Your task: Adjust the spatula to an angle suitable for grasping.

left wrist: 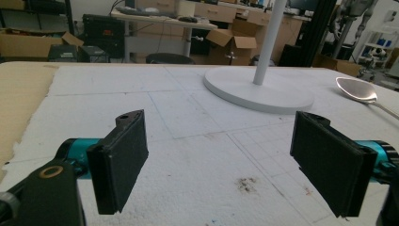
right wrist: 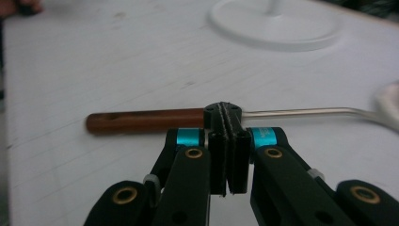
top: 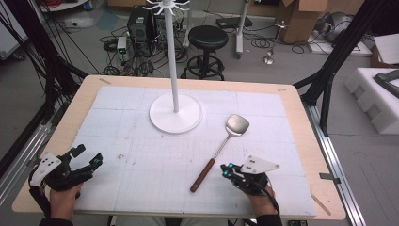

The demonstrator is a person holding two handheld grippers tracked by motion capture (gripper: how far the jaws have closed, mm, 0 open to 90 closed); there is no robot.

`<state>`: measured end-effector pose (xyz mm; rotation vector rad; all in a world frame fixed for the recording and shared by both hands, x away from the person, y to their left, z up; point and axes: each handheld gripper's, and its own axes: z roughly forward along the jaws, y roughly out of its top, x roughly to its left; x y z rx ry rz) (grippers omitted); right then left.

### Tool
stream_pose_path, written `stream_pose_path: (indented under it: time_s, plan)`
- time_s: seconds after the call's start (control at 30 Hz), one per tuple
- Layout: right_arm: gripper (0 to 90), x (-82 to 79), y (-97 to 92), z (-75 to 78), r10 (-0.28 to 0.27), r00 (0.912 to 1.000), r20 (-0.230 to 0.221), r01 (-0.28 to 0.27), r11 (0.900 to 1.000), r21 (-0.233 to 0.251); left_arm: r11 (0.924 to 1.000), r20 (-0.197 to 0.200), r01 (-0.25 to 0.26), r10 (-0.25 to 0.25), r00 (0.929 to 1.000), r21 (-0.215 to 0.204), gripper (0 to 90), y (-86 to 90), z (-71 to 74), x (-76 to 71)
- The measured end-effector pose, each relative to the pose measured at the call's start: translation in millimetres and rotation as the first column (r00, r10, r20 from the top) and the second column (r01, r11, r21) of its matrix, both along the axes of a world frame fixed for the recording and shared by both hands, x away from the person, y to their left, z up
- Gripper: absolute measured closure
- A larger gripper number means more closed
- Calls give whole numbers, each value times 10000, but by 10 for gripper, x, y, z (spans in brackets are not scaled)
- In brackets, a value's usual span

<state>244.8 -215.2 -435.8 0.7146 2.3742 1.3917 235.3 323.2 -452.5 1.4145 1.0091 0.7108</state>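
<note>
While both hands rested near the front edge in the high view, the left gripper sat at the table's front-left w/ jaws spread apart, holding nothing, and the right gripper sat front-right, just beside the spatula's brown handle. The spatula lay diagonally on the white foam mat, blade toward the far right, near the white stand's round base. From the left gripper view, its two black pads stood wide apart over bare mat, w/ the stand base and the spatula blade beyond. From the right gripper view, the jaws were pressed together, empty, tips just in front of the spatula where handle meets metal shaft; contact couldn't be told.
</note>
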Motion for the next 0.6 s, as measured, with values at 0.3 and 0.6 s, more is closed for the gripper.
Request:
stream_pose_path:
  time_s: [0.3, 0.6]
  plan:
    - [893, 16, 555, -94, 1962, 9762, -929, -2092, 9644, -1620, 9999, -378, 61, -66, 9993, -131, 223, 13, 4, 39]
    - [893, 226, 923, -71, 1780, 9783, -1062, -1976, 9553, -2197, 9999, -491, 28, -36, 9988, -153, 228, 14, 5, 50]
